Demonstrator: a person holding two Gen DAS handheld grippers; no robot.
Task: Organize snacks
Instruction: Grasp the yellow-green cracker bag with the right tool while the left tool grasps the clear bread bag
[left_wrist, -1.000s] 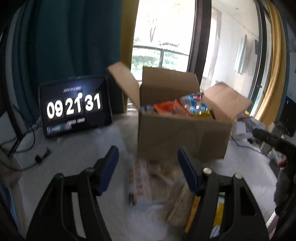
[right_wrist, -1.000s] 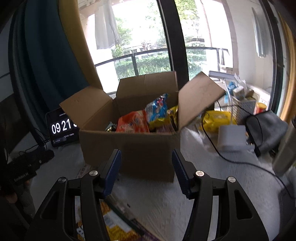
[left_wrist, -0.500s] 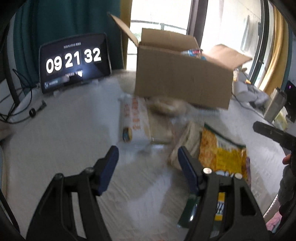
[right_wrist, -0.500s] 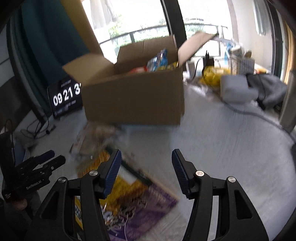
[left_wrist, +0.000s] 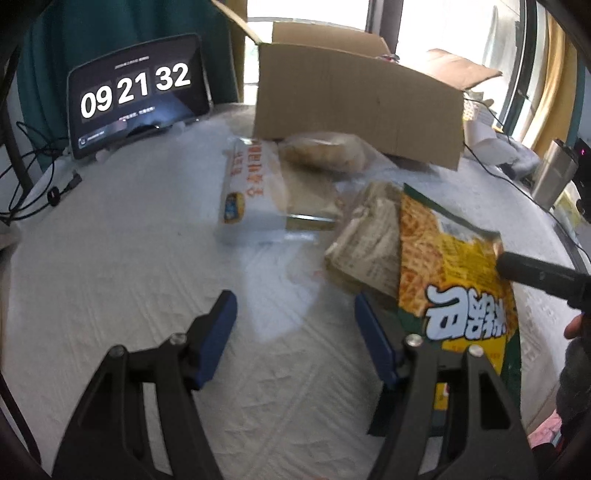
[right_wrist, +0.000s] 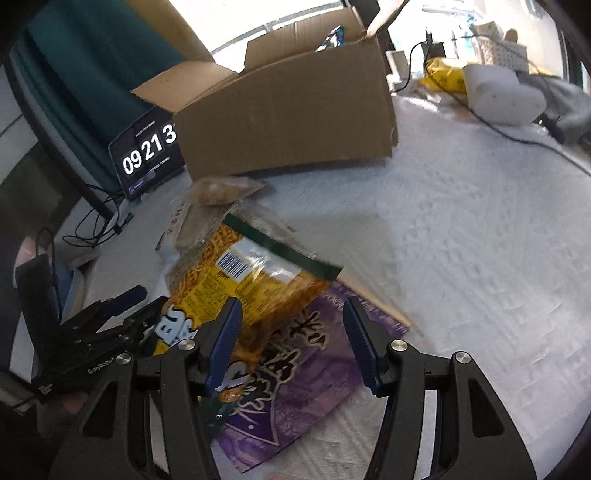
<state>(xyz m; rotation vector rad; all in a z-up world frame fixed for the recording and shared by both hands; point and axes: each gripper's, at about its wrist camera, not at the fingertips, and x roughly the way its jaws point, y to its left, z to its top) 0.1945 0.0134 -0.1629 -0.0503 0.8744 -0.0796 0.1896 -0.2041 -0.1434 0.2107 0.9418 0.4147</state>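
A cardboard box (left_wrist: 362, 107) with open flaps stands at the back of the white table; it also shows in the right wrist view (right_wrist: 288, 107) with snacks inside. In front of it lie loose packs: a white and orange pack (left_wrist: 251, 184), a clear bag of buns (left_wrist: 325, 151), a pale wrapped pack (left_wrist: 369, 240) and a yellow snack bag (left_wrist: 454, 280). The yellow bag (right_wrist: 251, 280) overlaps a purple pack (right_wrist: 299, 376). My left gripper (left_wrist: 295, 332) is open and empty, low over the table beside the yellow bag. My right gripper (right_wrist: 291, 339) is open, just above the yellow and purple packs.
A tablet clock (left_wrist: 136, 96) reading 09 21 32 stands at the back left with cables (left_wrist: 37, 184) beside it. A metal flask (left_wrist: 554, 177), a white device (right_wrist: 506, 96), grey cloth (right_wrist: 569, 107) and cables lie at the right.
Both grippers have dropped from box height down toward the table and pulled back from the box. The loose packs now lie right before the fingers. Both stay open.
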